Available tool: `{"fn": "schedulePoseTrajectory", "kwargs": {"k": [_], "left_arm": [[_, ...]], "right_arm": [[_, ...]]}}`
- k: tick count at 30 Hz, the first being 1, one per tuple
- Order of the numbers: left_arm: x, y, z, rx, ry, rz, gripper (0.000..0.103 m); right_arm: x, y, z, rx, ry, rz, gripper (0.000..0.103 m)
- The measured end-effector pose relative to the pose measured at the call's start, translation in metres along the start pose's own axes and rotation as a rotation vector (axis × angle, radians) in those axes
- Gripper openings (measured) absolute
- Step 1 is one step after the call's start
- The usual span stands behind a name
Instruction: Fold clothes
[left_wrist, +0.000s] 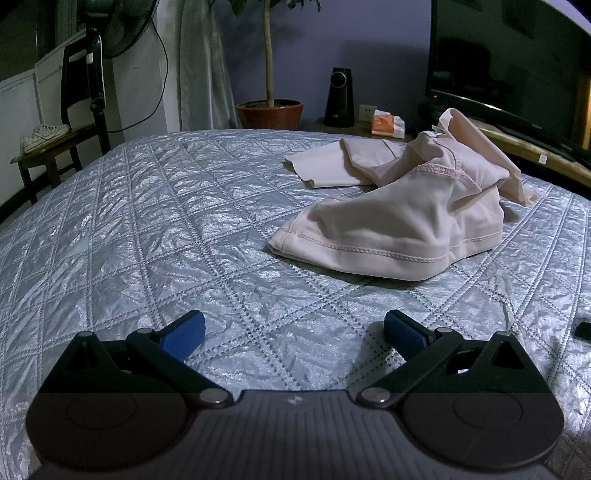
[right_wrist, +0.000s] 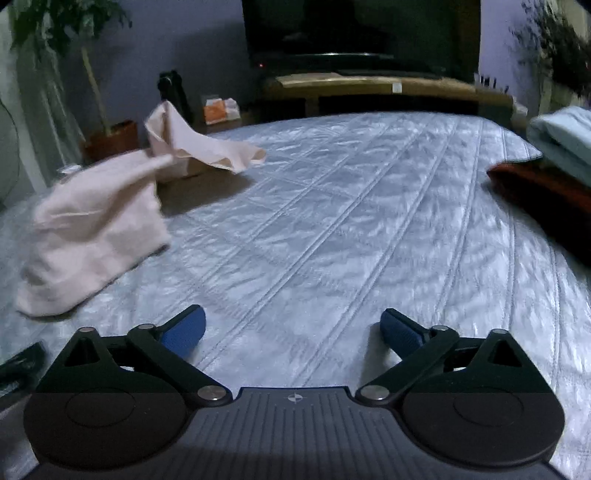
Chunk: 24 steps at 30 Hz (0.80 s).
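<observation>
A pale pink garment (left_wrist: 406, 221) lies crumpled in a heap on the silver quilted bed (left_wrist: 166, 229), ahead and to the right in the left wrist view. Its stitched hem faces me and one part stretches flat toward the far edge. My left gripper (left_wrist: 293, 336) hovers low over the bedspread, open, with nothing between its blue pads (left_wrist: 184, 334). In the right wrist view the same garment (right_wrist: 96, 229) sits at the left, blurred. My right gripper (right_wrist: 291, 332) is open over bare quilt (right_wrist: 351, 221), well to the right of the garment.
Folded clothes, a teal piece (right_wrist: 565, 136) on a dark red one (right_wrist: 543, 188), rest at the bed's right edge. Beyond the bed stand a TV (left_wrist: 509, 55) on a wooden bench, a potted plant (left_wrist: 269, 110), a speaker (left_wrist: 339, 98), and a fan with a chair (left_wrist: 74, 110) at left.
</observation>
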<state>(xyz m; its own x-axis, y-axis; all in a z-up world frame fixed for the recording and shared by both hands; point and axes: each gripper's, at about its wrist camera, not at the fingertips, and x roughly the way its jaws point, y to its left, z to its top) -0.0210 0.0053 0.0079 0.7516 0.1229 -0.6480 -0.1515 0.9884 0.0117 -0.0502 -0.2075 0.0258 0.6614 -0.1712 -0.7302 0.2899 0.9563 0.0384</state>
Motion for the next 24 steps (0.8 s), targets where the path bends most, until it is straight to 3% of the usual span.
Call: {"fn": "schedulePoseTrajectory", "kwargs": {"k": [2,5,8,13,16,24], "left_arm": [[0.0,0.0,0.0,0.0,0.0,0.0,0.103],[0.0,0.0,0.0,0.0,0.0,0.0,0.103],[0.0,0.0,0.0,0.0,0.0,0.0,0.103],[0.0,0.0,0.0,0.0,0.001,0.0,0.103],[-0.001,0.0,0.0,0.0,0.0,0.0,0.103],[-0.001,0.0,0.0,-0.001,0.001,0.0,0.103]], "right_arm": [[-0.02,0.004,-0.005,-0.014,0.067,-0.05,0.098],[-0.057,0.006,-0.011,0.003,0.141,-0.025,0.098],[-0.099,0.015,-0.017,-0.064,0.202,-0.152,0.098],[-0.174,0.011,-0.019,-0.014,0.187,-0.113,0.101],[-0.217,0.014,-0.024,-0.034,0.154,-0.157,0.101],[-0.286,0.023,-0.043,-0.034,0.16,-0.113,0.103]]}}
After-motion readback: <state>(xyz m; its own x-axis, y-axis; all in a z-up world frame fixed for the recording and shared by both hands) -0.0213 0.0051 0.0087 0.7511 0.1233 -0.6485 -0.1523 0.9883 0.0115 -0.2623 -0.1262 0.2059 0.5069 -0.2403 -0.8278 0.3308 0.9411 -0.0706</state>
